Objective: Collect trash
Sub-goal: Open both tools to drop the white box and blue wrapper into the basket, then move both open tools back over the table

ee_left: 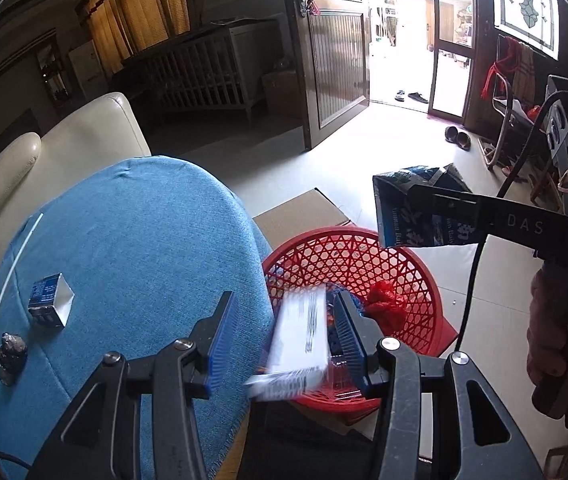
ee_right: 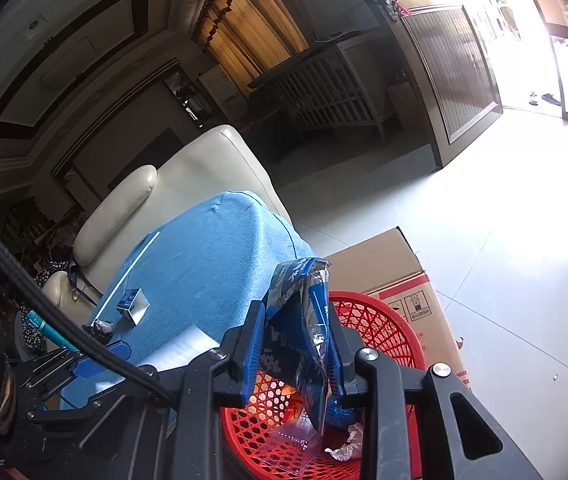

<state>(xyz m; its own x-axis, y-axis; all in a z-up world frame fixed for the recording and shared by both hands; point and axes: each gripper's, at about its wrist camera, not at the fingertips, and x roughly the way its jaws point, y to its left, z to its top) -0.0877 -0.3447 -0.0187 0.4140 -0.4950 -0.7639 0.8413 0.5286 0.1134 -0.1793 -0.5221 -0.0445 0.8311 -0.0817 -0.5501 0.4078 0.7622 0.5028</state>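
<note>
My left gripper (ee_left: 284, 340) is open above the near rim of the red mesh basket (ee_left: 416, 276). A white printed box (ee_left: 302, 340), blurred by motion, lies between its fingers, near the right one. My right gripper (ee_right: 296, 344) is shut on a blue foil snack bag (ee_right: 300, 320) and holds it over the basket (ee_right: 368, 316); the bag also shows in the left wrist view (ee_left: 408, 204). A small blue carton (ee_left: 49, 300), a dark crumpled wrapper (ee_left: 9, 354) and a thin white straw (ee_left: 7, 284) lie on the blue cloth (ee_left: 143, 248).
The basket holds a red net scrap (ee_left: 386, 304), clear plastic (ee_right: 292, 440) and crumpled paper (ee_right: 344, 446). It sits on a cardboard box (ee_right: 396, 268). A cream sofa (ee_left: 63, 148) stands behind the cloth. An open door (ee_left: 336, 60) is beyond, with shoes (ee_left: 458, 136) on the tiled floor.
</note>
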